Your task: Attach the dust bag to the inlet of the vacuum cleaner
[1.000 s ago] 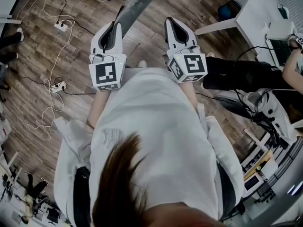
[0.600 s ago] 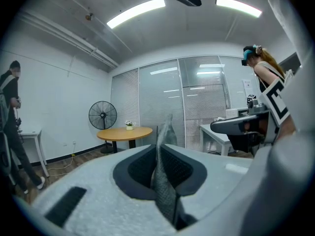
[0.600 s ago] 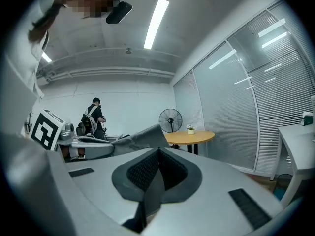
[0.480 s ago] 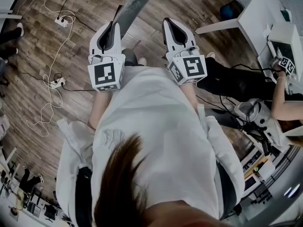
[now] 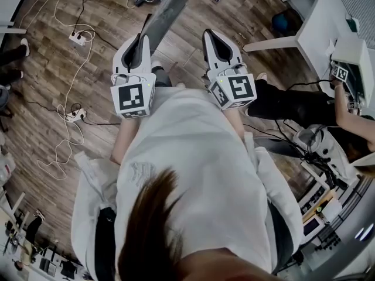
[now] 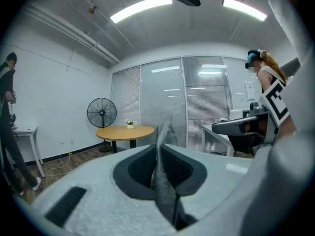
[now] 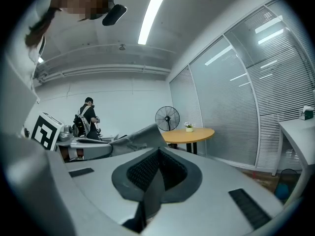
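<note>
Shifted: power strip (image 5: 78, 38) lower in head view. Left gripper (image 5: 139, 38) pinching grey dust bag (image 5: 168, 12); contents unseen. Right gripper (image 5: 212, 35) jaws pressed together, empty.

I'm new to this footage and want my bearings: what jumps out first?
A flat grey dust bag juts forward from the left gripper, whose fingers are clamped on it. The right gripper beside it is shut and empty, above a wooden floor strewn with white cables.
</note>
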`<control>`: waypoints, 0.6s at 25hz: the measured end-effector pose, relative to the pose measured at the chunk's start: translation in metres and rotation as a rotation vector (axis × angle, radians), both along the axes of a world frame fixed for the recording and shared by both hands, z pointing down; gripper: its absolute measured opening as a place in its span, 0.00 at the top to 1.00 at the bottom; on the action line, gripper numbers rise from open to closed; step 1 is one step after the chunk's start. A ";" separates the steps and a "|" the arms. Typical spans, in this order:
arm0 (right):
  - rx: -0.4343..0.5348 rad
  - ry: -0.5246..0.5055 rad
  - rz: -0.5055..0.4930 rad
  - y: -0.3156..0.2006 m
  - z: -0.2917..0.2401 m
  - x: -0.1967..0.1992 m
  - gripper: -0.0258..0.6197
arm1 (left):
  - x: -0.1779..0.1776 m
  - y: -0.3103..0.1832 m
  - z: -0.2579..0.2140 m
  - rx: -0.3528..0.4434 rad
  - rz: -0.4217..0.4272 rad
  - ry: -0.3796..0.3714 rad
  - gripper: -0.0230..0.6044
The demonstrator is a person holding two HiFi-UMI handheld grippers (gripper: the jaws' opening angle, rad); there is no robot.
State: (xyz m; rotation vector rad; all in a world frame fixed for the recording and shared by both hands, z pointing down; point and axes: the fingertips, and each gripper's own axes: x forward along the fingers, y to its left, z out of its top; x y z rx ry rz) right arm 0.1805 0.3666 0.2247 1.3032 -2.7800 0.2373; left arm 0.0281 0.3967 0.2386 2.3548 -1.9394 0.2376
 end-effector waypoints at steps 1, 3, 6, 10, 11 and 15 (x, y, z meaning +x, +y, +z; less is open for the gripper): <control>0.000 -0.005 0.003 -0.008 -0.001 -0.008 0.96 | -0.007 -0.009 -0.001 0.000 0.010 -0.001 0.90; -0.003 -0.015 0.013 -0.023 -0.005 -0.025 0.96 | -0.021 -0.025 -0.005 -0.002 0.034 -0.007 0.90; -0.001 -0.009 0.024 -0.042 -0.012 -0.049 0.96 | -0.040 -0.045 -0.013 -0.001 0.069 -0.012 0.90; -0.001 0.005 0.043 -0.066 -0.015 -0.072 0.96 | -0.061 -0.073 -0.013 -0.011 0.102 -0.011 0.90; -0.002 0.007 0.049 -0.073 -0.014 -0.076 0.96 | -0.065 -0.080 -0.011 -0.014 0.108 -0.011 0.90; -0.009 0.003 0.078 -0.085 -0.013 -0.088 0.96 | -0.079 -0.095 -0.005 -0.029 0.134 -0.017 0.90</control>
